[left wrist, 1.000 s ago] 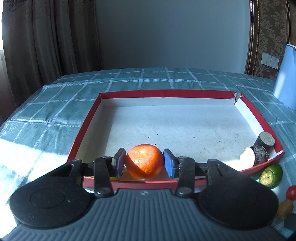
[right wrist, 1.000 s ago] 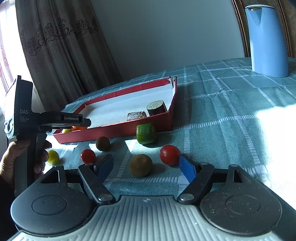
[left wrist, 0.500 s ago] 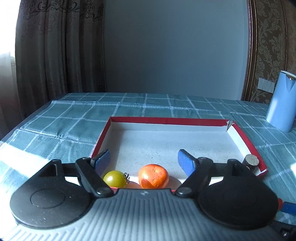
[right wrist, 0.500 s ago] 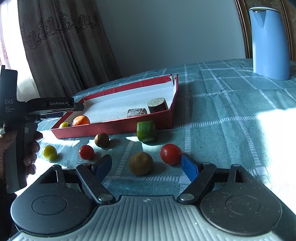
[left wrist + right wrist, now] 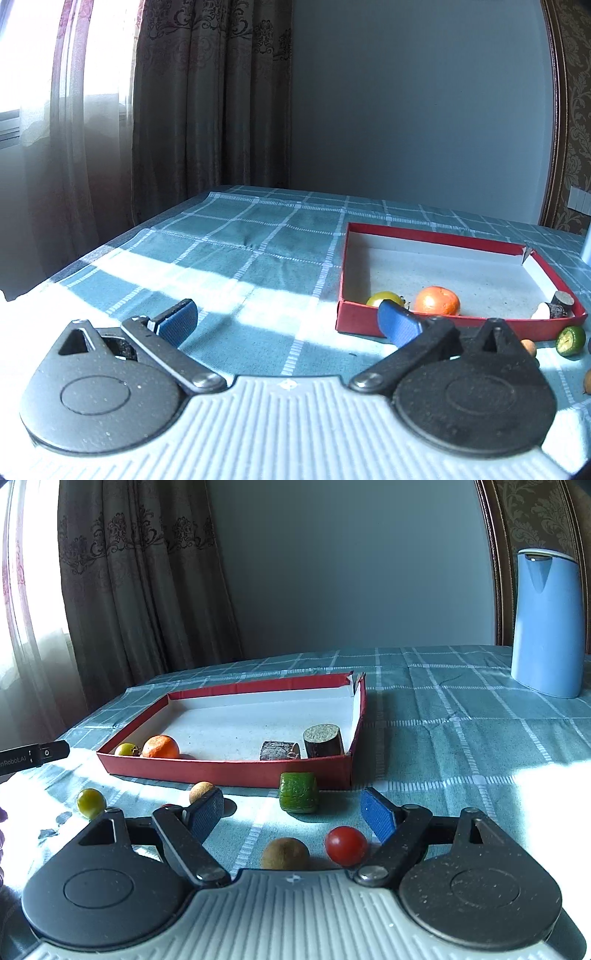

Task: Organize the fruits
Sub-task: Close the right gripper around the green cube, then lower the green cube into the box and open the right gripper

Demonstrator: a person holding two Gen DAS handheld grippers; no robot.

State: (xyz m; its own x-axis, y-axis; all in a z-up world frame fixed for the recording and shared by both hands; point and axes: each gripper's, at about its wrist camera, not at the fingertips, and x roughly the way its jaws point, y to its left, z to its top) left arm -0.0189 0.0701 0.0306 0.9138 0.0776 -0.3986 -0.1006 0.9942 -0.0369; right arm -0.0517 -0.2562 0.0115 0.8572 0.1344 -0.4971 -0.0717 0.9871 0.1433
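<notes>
One red tray (image 5: 229,768) holds four things: one orange (image 5: 160,746), one yellow-green tomato (image 5: 126,749) and two dark cut log-like pieces (image 5: 279,750) (image 5: 323,741). Outside it lie one red tomato (image 5: 346,845), one yellow-green tomato (image 5: 91,802), two brown round fruits (image 5: 285,853) (image 5: 201,789) and one green chunk (image 5: 298,792). One blue jug (image 5: 548,624) stands apart.

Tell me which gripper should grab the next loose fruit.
Right gripper, probably: its open jaws already frame the red tomato and brown fruit. The left gripper, just opened and empty, faces bare cloth beside the tray.
</notes>
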